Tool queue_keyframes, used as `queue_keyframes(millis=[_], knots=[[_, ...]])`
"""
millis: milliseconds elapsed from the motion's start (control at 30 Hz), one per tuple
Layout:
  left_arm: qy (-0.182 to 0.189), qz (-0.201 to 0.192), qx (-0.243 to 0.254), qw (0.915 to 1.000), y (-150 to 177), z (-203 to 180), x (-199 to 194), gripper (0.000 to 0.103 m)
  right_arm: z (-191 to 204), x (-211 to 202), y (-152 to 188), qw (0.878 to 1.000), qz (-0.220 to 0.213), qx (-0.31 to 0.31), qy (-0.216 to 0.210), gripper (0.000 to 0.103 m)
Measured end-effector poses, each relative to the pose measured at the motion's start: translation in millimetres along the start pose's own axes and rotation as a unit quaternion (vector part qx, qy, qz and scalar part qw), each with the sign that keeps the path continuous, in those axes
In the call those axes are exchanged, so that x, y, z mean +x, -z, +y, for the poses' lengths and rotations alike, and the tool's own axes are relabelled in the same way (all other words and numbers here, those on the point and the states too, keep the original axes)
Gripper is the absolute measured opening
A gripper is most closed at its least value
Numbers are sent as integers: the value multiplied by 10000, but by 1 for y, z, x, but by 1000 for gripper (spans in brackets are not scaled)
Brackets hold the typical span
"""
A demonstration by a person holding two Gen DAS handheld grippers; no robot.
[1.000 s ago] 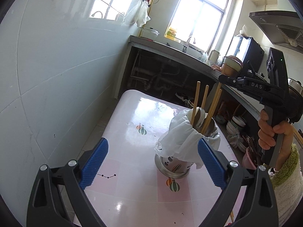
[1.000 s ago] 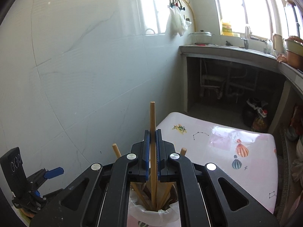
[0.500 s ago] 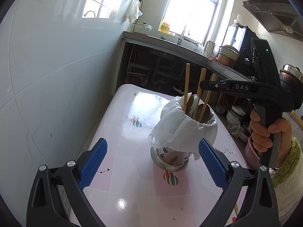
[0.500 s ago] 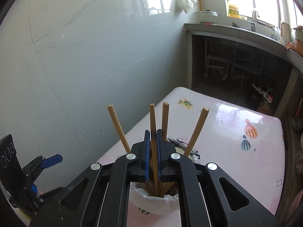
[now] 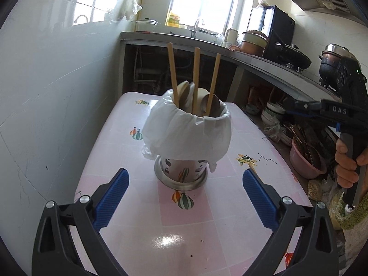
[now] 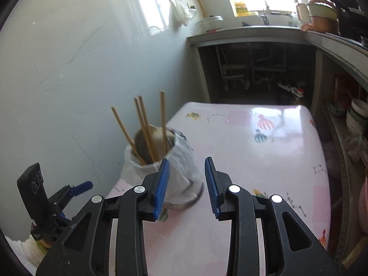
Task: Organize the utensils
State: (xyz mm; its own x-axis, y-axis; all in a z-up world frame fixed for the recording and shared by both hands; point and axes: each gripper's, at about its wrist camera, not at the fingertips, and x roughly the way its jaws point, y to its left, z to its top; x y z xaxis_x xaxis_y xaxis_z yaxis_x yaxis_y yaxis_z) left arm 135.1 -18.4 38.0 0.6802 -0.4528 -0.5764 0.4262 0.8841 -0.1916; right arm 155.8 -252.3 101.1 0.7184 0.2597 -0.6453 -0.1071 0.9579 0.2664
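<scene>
On the pink patterned table (image 5: 128,124) stands a metal utensil holder (image 5: 184,172) lined with a white plastic bag (image 5: 188,133), from which wooden chopsticks (image 5: 196,78) rise upright beside spoon bowls. The left wrist view sees three chopsticks; the right wrist view, blurred, shows four (image 6: 143,128), the holder (image 6: 181,184) sitting at about ten o'clock of the right gripper (image 6: 187,184). That gripper's blue pads are parting, with nothing gripped between them; only the holder's bagged flank shows through the gap behind them. The left gripper (image 5: 185,203) has its jaws spread wide and empty, the holder just beyond them at twelve o'clock. Only the left view shows the person's hand (image 5: 349,161) at three o'clock around the right gripper's handle, whose body reads "DAS" (image 5: 339,110), plus a pink basin (image 5: 306,161) under the counter (image 5: 264,62). Only the right view shows the left gripper from outside (image 6: 80,187) at eight o'clock. A yellow labelled bottle (image 6: 240,8) stands at the window, its writing unreadable.
</scene>
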Motion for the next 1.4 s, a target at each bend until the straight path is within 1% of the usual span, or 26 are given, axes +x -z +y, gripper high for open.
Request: queue_keyframes(millis=[100,200,267,300,433,500,667,767,867,1033,1200,1333,1367,1400], knots=[[65,224,179,9996,7,-15,13,97,-25,18,36,9979,461,394,244,31],[17,453,381,9982,16,-29,28,97,-38,31,76,9927,866,680,497,31],[-32,617,473,9970,23,-36,38,97,-46,35,101,9889,1067,865,564,31],[-49,710,509,9962,27,-40,43,97,-48,38,111,9873,1153,936,570,29],[-53,1049,582,9928,40,-48,60,97,-51,49,133,9838,1371,945,658,24],[-60,1167,642,9911,44,-52,67,97,-51,49,137,9833,1395,913,730,19],[-52,1322,758,9883,50,-63,76,97,-61,49,135,9834,1301,1024,745,13],[-43,1385,797,9871,51,-67,80,97,-64,55,134,9833,1341,978,741,9],[-49,1424,843,9862,52,-71,85,97,-65,64,134,9821,1404,905,874,5],[-21,1503,895,9846,52,-78,91,97,-69,60,137,9828,1350,811,965,4],[58,1558,940,9833,49,-90,101,97,-77,55,139,9816,1338,873,1043,4],[342,1645,811,9824,43,-100,115,97,-83,48,143,9803,1355,955,1070,4],[416,1659,778,9822,42,-104,120,96,-85,46,144,9800,1354,990,1076,4],[485,1672,761,9818,40,-107,124,92,-87,44,145,9796,1354,1027,1076,4]])
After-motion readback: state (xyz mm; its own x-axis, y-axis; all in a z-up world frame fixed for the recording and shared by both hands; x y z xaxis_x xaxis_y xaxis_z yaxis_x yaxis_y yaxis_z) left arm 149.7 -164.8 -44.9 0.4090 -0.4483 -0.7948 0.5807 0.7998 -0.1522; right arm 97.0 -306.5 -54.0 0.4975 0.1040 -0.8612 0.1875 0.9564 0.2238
